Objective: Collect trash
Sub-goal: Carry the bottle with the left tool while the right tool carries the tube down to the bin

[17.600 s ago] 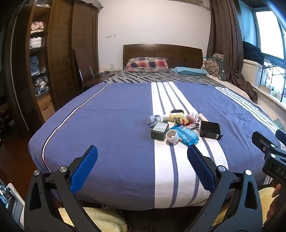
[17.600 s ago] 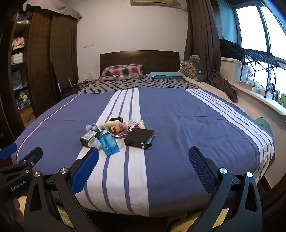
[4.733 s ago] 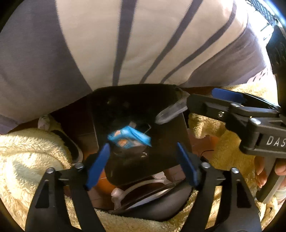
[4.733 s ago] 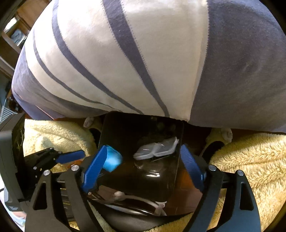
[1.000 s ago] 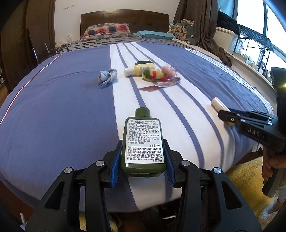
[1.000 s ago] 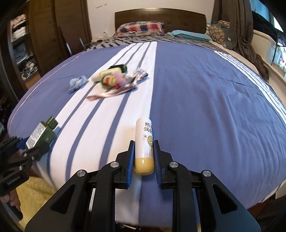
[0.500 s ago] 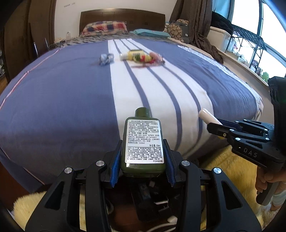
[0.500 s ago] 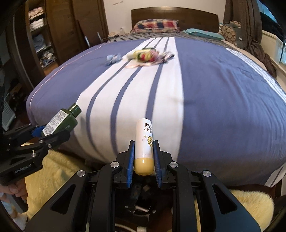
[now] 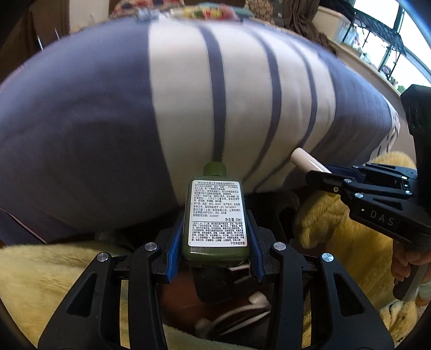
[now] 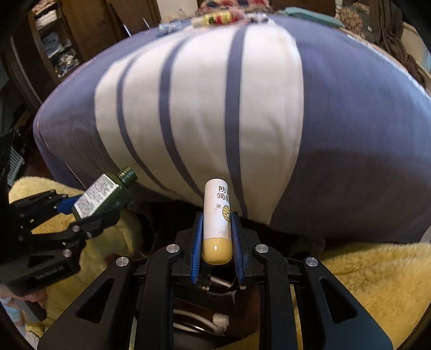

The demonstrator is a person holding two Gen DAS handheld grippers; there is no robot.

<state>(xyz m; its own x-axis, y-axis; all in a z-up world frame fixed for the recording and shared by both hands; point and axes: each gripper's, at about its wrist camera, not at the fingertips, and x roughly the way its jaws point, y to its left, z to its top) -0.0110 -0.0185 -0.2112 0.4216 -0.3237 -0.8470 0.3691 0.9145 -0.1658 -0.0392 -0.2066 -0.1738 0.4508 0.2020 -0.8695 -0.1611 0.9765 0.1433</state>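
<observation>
A: What have you got in your left gripper (image 9: 214, 239)?

B: You're holding a green bottle (image 9: 214, 215). The blue fingers (image 9: 173, 243) press on its two sides near the base, label up, cap pointing at the bed (image 9: 107, 107).

A: And your right gripper (image 10: 216, 237)?

B: Your right one is clamped on a white tube (image 10: 216, 215) with a yellow end. The fingers (image 10: 196, 242) grip it low, close to that yellow end, and the rest sticks out forward. From the left camera you can see the same tube (image 9: 309, 163) poking out of the right gripper (image 9: 327, 177), off to the right of the bottle.

A: Where are both things against the bed?

B: Both are off the bed, held in the air just past its foot edge. From the right camera your left gripper (image 10: 78, 212) and bottle (image 10: 103, 195) sit to the left of the tube, near it but not touching.

A: What's below your grippers?

B: A dark bin (image 10: 172, 218) stands on the floor against the foot edge, with yellow rug (image 10: 363, 272) on either side. White cables (image 10: 194, 320) lie close under your right gripper.

A: Anything left on the bed?

B: A blurred cluster (image 10: 223, 16) lies far up the white stripe, and a small blue lump (image 10: 168, 25) to its left. You can't tell what they are from here.
</observation>
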